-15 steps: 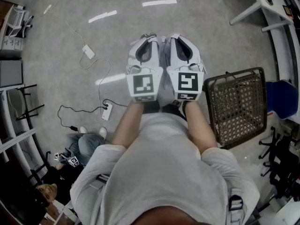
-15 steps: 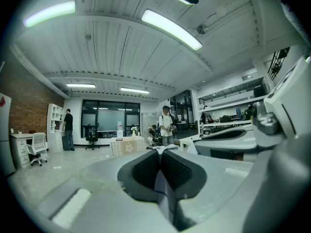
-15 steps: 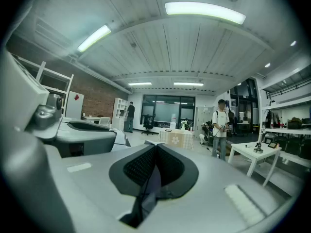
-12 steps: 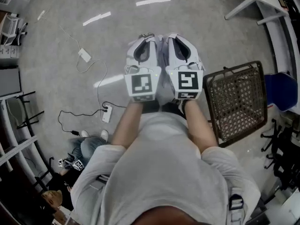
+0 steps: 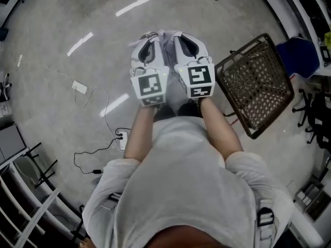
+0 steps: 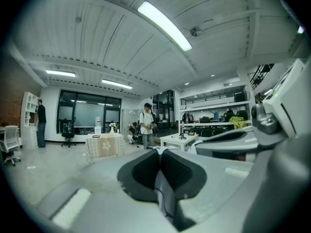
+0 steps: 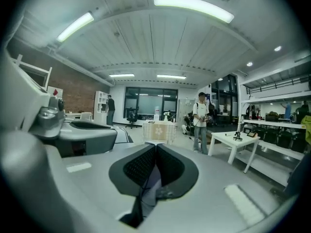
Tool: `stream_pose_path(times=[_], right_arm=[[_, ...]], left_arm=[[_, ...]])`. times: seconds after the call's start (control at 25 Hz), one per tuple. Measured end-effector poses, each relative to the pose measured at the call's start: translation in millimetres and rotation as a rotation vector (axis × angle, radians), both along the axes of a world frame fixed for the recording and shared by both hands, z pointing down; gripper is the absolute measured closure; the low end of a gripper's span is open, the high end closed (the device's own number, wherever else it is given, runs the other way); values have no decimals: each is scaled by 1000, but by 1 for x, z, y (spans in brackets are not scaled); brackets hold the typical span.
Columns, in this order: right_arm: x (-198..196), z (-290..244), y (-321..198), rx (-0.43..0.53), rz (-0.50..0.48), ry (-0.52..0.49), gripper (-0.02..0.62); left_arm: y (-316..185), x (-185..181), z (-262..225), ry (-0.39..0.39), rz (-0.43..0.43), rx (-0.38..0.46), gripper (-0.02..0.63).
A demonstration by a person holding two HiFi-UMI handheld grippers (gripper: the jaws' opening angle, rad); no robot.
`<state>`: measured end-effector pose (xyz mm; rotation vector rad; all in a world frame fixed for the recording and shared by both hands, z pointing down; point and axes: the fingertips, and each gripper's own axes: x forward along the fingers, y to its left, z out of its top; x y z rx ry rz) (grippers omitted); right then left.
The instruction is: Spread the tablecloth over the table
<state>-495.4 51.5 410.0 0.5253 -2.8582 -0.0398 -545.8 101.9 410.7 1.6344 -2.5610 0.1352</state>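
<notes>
While the person stands on open floor (image 5: 62, 14), L gripper (image 5: 153, 35) & R gripper (image 5: 179, 35) sit side by side, each clenched on the pale tablecloth (image 5: 169, 53) bunched betw. them. Held near level, prob. to keep it gathered off the ground for carrying.

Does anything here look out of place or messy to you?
Only the floor on the person's left. A thin black cable snakes loosely away from a white power strip, and a white cord curls from the strip to a small white box, all lying in the open. Nothing looks spilled or broken.
</notes>
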Motion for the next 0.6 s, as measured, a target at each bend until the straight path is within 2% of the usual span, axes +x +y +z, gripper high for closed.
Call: stream_pose_path(times=[0.28,0.6], right_arm=[[30,1,-37,-11,88,3,584],[85,21,-118,-61,152,-4,584]], left_arm=[[-45,24,1,0,100,-13,583],[-130,85,25,13,182,-66,583]])
